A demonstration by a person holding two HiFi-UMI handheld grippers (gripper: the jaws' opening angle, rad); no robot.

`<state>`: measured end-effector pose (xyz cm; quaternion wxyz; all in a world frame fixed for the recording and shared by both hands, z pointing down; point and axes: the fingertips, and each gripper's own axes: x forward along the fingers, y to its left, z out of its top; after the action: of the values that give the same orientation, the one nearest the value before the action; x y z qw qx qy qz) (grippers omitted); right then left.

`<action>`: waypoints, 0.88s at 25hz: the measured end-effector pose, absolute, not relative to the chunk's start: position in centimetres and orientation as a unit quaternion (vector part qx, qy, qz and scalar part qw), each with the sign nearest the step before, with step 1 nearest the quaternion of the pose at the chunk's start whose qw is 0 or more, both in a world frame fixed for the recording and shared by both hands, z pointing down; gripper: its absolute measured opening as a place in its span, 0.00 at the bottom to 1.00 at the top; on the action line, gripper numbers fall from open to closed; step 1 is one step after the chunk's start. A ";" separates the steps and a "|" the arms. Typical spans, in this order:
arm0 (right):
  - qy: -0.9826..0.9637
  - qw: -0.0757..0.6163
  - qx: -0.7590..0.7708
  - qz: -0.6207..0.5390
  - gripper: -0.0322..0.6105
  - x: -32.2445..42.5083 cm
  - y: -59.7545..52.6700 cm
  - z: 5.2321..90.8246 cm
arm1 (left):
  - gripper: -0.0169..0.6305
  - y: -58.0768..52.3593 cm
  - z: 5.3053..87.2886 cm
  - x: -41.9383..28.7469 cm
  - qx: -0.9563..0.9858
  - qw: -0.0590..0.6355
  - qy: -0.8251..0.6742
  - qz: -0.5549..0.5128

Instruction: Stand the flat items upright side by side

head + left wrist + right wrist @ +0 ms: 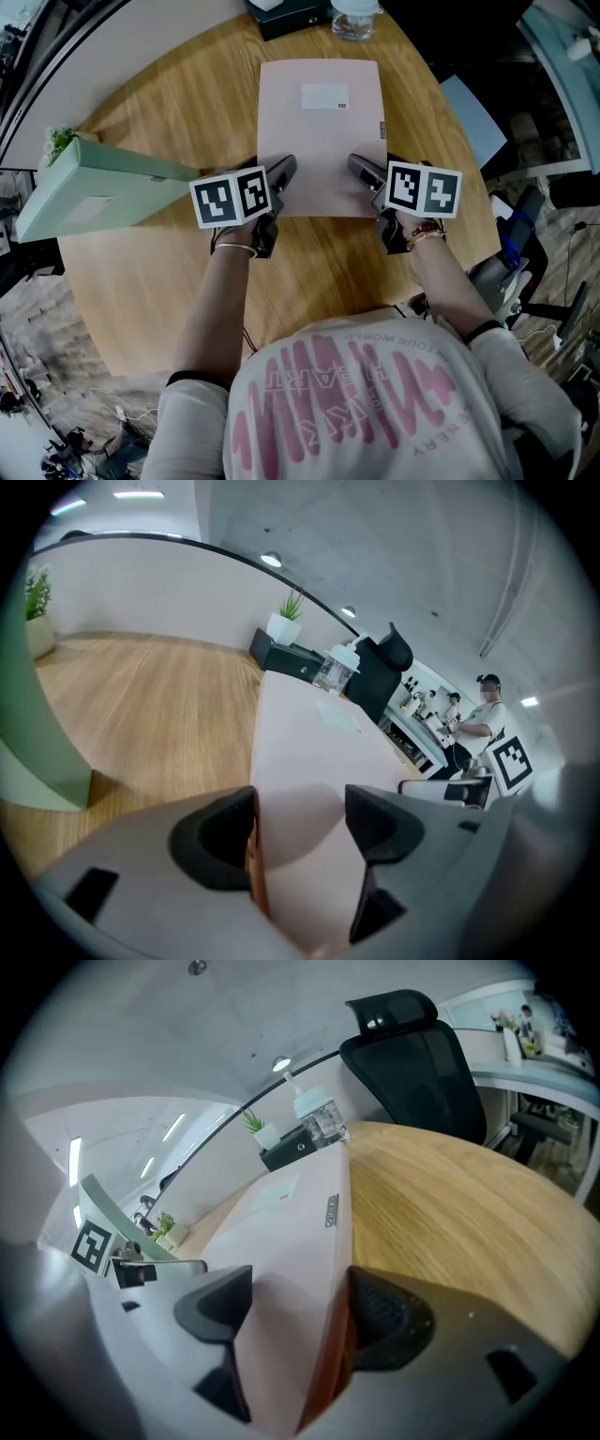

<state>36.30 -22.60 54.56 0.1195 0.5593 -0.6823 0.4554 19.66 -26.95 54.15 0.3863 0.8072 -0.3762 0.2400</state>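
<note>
pink folder lies flat mid-counter, white label face up, long side running away from the person, not upright yet. left tool sits on its near-left corner and right tool on its near-right corner, both set at the near short edge. left gripper view: tool is closed on that corner, one pad against the folder's side edge, the other against the pink top face, no gap visible at either pad. right gripper view: same thing mirrored, outer pad on the side edge that carries the small metal clip further along, inner pad on the top face, so right tool is gripping the pink folder too. can't tell whether the near edge is lifted off the wood. green folder already stands on its long edge at the counter's left, apart from the pink one, its near end just beside the left tool's marker cube; how true to vertical it is, can't judge from above. small potted plant is right at its far end. past the pink folder's far edge: clear pump bottle and a dark box, near it but not touching. black office chair stands beyond the counter. left hand and right hand sit under the cubes, a bracelet on each wrist
</note>
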 end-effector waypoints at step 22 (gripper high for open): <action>-0.718 0.140 0.566 0.381 0.55 35.7 -18.3 51.4 | 0.46 -22.4 50.8 19.1 0.828 0.322 -0.416 0.195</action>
<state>35.71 -18.31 51.40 0.1398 0.5658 -0.7177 0.3812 19.11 -22.37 50.81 0.3217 0.8282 -0.4155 0.1947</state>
